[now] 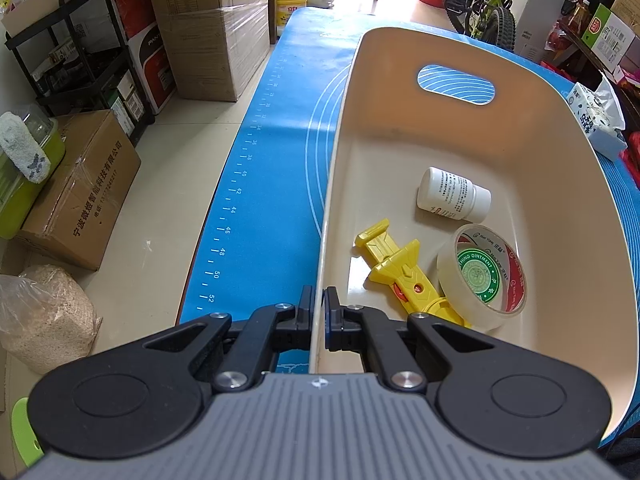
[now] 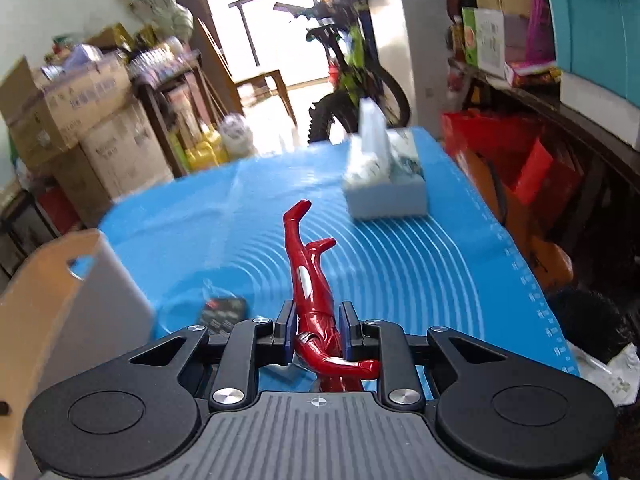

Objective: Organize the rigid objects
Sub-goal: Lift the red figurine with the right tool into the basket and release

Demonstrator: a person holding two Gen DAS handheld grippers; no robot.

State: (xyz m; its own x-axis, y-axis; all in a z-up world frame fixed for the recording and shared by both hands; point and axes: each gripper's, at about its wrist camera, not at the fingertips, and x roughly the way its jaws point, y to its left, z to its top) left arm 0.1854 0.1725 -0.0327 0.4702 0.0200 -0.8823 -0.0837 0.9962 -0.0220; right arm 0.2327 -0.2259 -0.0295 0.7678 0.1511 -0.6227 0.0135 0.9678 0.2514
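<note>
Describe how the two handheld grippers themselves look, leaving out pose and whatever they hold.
The left gripper and right gripper look identical: a grey ribbed housing with a small crosshair mark at its front edge, flanked by two matte black rounded lobes with shallow circular recesses. Black linkage bars with silver screw heads run forward to the jaws, whose inner faces carry dark blue pads. No cables, sleeves or hands are visible.

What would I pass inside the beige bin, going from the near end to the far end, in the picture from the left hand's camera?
Yellow toy and tape roll lie nearest, side by side, so their order is unclear → white bottle → the handle cutout in the far wall of the beige bin.
</note>
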